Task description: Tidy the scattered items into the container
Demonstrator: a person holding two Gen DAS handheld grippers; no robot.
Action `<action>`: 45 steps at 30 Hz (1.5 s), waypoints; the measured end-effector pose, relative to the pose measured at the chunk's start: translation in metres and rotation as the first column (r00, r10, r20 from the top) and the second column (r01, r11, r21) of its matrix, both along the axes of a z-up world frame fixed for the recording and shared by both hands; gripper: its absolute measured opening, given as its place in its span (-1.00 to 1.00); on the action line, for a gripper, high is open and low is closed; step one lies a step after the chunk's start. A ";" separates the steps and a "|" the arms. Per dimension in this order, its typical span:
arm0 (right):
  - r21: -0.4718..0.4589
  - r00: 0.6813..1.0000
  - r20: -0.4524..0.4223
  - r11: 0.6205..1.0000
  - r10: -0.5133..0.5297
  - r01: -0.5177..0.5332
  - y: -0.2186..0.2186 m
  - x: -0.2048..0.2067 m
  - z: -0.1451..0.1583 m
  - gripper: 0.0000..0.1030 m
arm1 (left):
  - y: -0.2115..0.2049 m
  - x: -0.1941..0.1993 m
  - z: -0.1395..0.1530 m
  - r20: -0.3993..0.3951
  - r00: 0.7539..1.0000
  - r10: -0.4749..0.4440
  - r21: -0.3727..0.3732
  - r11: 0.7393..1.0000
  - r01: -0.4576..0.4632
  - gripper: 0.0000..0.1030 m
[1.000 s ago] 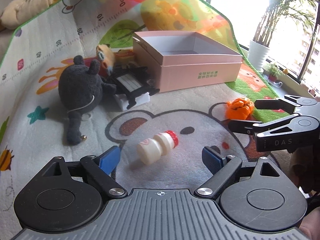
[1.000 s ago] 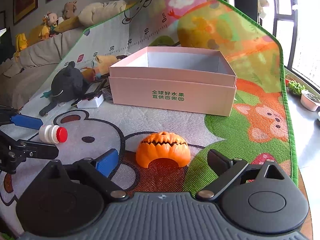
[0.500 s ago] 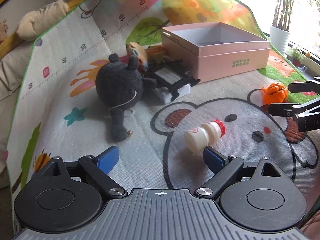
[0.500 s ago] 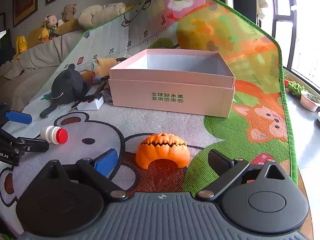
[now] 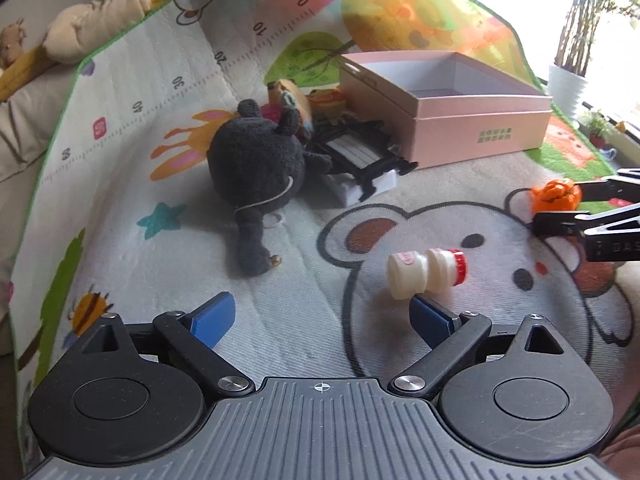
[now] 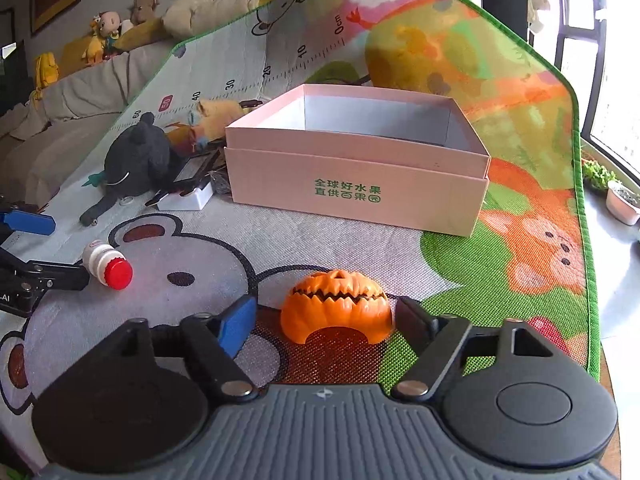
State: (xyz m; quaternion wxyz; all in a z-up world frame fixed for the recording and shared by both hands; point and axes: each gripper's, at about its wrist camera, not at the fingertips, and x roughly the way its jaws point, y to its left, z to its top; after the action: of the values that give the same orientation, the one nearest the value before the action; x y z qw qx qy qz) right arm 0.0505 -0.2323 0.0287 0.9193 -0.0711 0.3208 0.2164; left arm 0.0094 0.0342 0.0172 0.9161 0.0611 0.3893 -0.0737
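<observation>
Our right gripper (image 6: 326, 320) has just been closing; its fingers flank the orange pumpkin toy (image 6: 336, 304) at lower centre, not visibly pressing it. Our left gripper (image 5: 320, 316) has been opening, fingers wide apart, the small drink bottle (image 5: 426, 272) just beyond the right one. The pink box (image 6: 356, 184) sits at centre on the play mat (image 6: 520, 80).

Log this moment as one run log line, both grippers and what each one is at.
left gripper: open, small bottle at its right finger | right gripper: jaws just closing around orange pumpkin, gap remains | pink box: empty
</observation>
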 end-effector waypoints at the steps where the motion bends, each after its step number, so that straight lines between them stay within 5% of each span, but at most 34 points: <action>1: 0.003 1.000 -0.003 1.000 0.001 0.000 0.000 -0.001 0.001 0.19 | -0.001 -0.002 0.002 -0.003 1.000 -0.018 -0.040 0.999 0.018 0.89; 4: 0.005 1.000 -0.003 1.000 0.006 -0.006 -0.001 -0.007 0.002 0.19 | -0.013 -0.004 0.006 0.000 0.998 -0.056 -0.099 0.994 0.056 0.89; 8: 0.003 1.000 0.009 1.000 0.021 -0.021 -0.001 -0.020 0.002 0.19 | -0.035 0.001 0.001 0.020 0.997 -0.074 -0.071 0.995 0.075 0.86; 9: 0.002 1.000 0.014 1.000 0.019 -0.019 -0.001 -0.022 0.002 0.19 | -0.039 0.004 -0.001 0.025 0.997 -0.074 -0.066 0.995 0.075 0.80; 11: 0.001 1.000 0.023 1.000 0.009 -0.009 -0.003 -0.026 0.002 0.19 | -0.043 0.008 -0.003 0.016 0.997 -0.072 -0.067 0.995 0.073 0.32; 21: -0.003 0.999 0.040 1.000 -0.001 0.001 -0.003 -0.031 0.002 0.19 | -0.046 0.013 -0.004 0.033 0.995 -0.092 -0.081 0.992 0.094 -0.03; 37: 0.029 0.998 0.060 0.999 -0.025 0.024 -0.022 -0.035 0.008 0.19 | -0.080 0.012 0.009 0.050 0.971 -0.233 -0.025 0.972 0.234 -0.04; 45: 0.005 0.997 0.069 1.000 -0.029 0.028 -0.025 -0.030 0.015 0.19 | -0.092 0.043 0.033 0.115 0.944 -0.311 -0.031 0.948 0.316 -0.04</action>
State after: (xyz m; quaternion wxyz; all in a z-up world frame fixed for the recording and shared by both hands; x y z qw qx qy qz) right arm 0.0209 -0.2569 0.0437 0.9330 -0.0723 0.2894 0.2012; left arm 0.0528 -0.0576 0.0500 0.9137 0.1038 0.3225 -0.2245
